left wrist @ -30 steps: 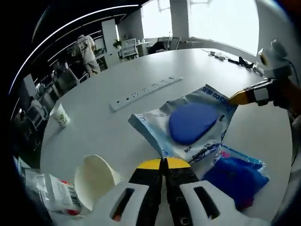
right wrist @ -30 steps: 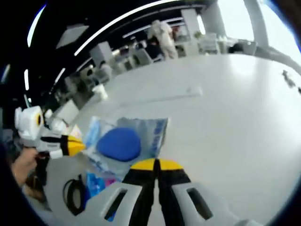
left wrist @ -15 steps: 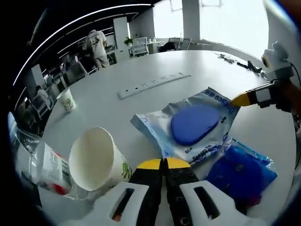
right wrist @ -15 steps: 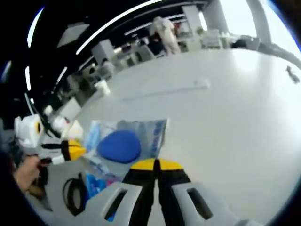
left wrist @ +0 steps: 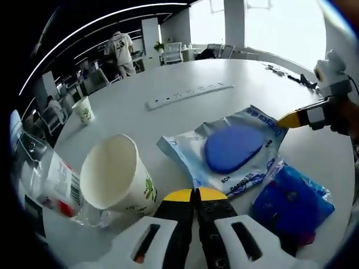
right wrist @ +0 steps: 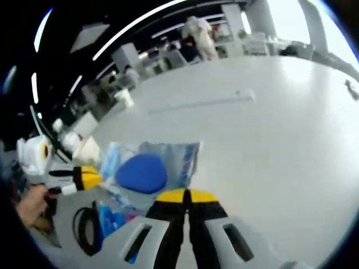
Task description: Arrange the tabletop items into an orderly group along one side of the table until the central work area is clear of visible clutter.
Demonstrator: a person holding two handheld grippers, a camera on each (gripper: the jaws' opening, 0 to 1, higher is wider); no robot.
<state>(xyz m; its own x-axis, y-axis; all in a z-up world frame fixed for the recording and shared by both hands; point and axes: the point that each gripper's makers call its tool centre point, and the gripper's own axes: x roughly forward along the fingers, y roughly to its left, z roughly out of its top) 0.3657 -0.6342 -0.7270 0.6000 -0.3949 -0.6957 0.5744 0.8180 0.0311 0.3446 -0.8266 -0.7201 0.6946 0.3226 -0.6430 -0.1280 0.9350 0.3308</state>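
Left gripper (left wrist: 194, 195) and right gripper (right wrist: 187, 196) both pressed together; blue pad's clear packet (left wrist: 224, 150) flat, paper cup (left wrist: 115, 182) tipped over.

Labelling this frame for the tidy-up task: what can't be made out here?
- Print on the pouch with the blue pad: too small and curved, left gripper view.
- Blue packet: contents unclear through crinkled wrap; the left hand-held gripper hides its near corner.
- Plastic bottle: partly hidden behind the paper cup.
- Black ring: blurred, what it is unclear, right gripper view.
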